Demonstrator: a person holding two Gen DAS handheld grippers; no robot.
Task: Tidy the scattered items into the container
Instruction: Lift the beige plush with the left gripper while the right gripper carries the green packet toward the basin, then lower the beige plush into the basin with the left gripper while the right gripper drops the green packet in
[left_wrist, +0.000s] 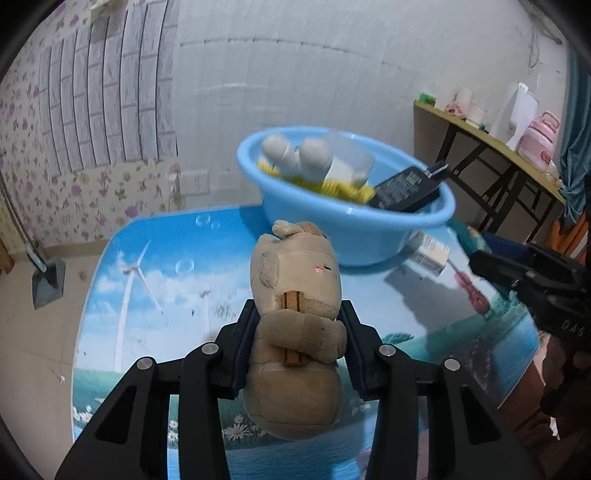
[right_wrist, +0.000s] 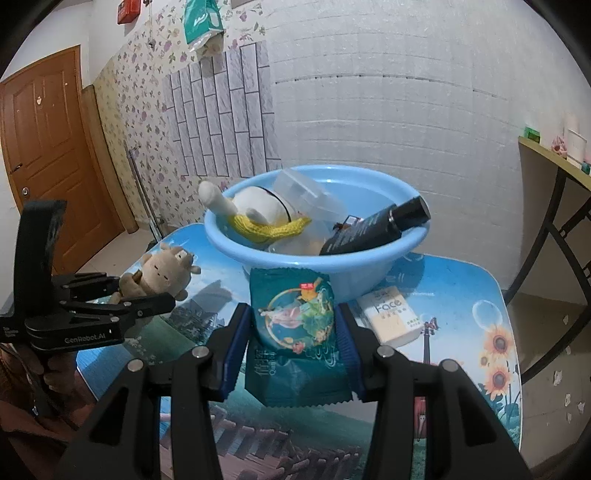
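My left gripper (left_wrist: 297, 321) is shut on a tan plush toy (left_wrist: 295, 280) and holds it above the table, short of the blue basin (left_wrist: 354, 229). My right gripper (right_wrist: 293, 325) is shut on a teal snack packet (right_wrist: 295, 321), held just in front of the basin (right_wrist: 314, 254). The basin holds a white plush with a yellow scarf (right_wrist: 258, 214), a clear plastic cup (right_wrist: 306, 192) and a black bottle (right_wrist: 373, 229). The left gripper with the tan plush (right_wrist: 162, 273) shows at the left of the right wrist view. The right gripper (left_wrist: 517, 273) shows at the right of the left wrist view.
A small white box marked Face (right_wrist: 391, 314) lies on the picture-printed table (right_wrist: 461, 295) right of the basin. A red-handled screwdriver (left_wrist: 469, 284) lies near it. A side table with clutter (left_wrist: 498, 140) stands at the right. A dustpan (left_wrist: 48, 277) is on the floor.
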